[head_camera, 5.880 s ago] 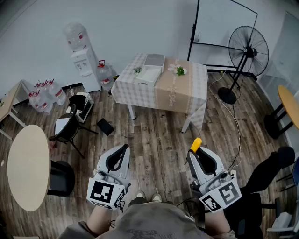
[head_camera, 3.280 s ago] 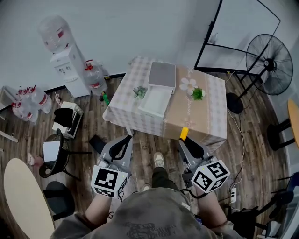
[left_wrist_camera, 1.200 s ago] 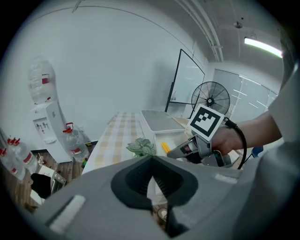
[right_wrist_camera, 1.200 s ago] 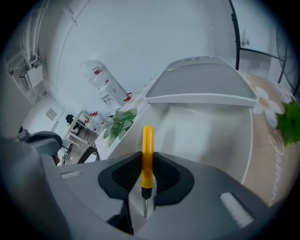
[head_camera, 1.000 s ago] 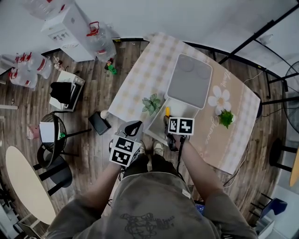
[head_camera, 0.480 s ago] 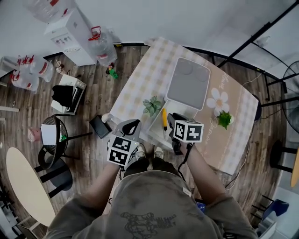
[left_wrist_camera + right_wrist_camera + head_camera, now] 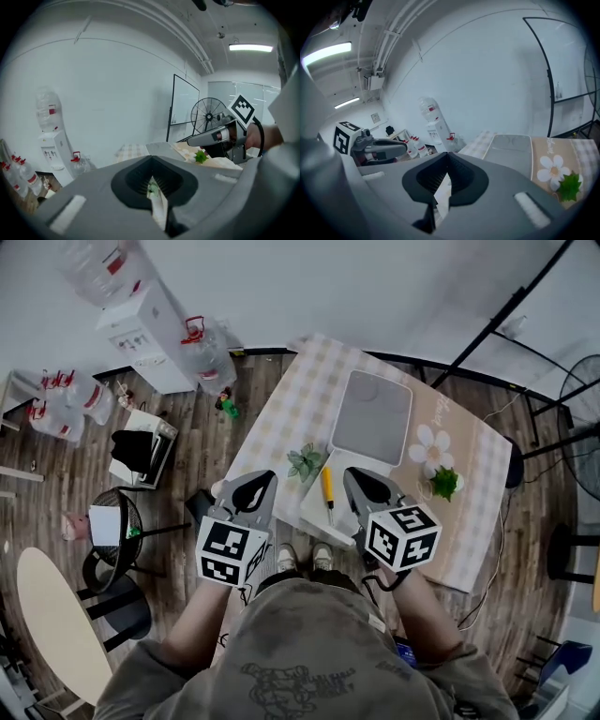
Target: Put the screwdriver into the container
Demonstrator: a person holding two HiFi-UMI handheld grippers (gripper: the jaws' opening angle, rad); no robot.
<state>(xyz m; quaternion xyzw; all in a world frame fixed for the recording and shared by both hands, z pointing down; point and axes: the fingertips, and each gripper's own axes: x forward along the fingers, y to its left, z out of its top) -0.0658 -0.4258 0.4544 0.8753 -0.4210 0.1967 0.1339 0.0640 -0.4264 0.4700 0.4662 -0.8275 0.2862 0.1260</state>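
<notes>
The screwdriver [image 7: 327,491], yellow-handled with a thin shaft, lies inside the white open container [image 7: 315,501] at the near edge of the checked table [image 7: 281,413]. My right gripper [image 7: 349,474] is shut and empty, held just right of the container and apart from the screwdriver. To the container's left my left gripper [image 7: 268,476] is also shut and empty, over the table's near-left edge. In the left gripper view its jaws [image 7: 151,157] meet with nothing between them. The right gripper view shows the same for the right gripper [image 7: 446,153].
A grey lid [image 7: 371,418] lies on the table beyond the container. A small green plant [image 7: 304,463] stands left of the container, another plant [image 7: 442,484] at the right. A water dispenser [image 7: 141,310], bottles, a chair [image 7: 112,531] and a round table [image 7: 47,615] stand on the floor at left.
The person walked up to the table. A second ago the right gripper held the screwdriver over the container; it let go, and the screwdriver lies inside. The right gripper has drawn back.
</notes>
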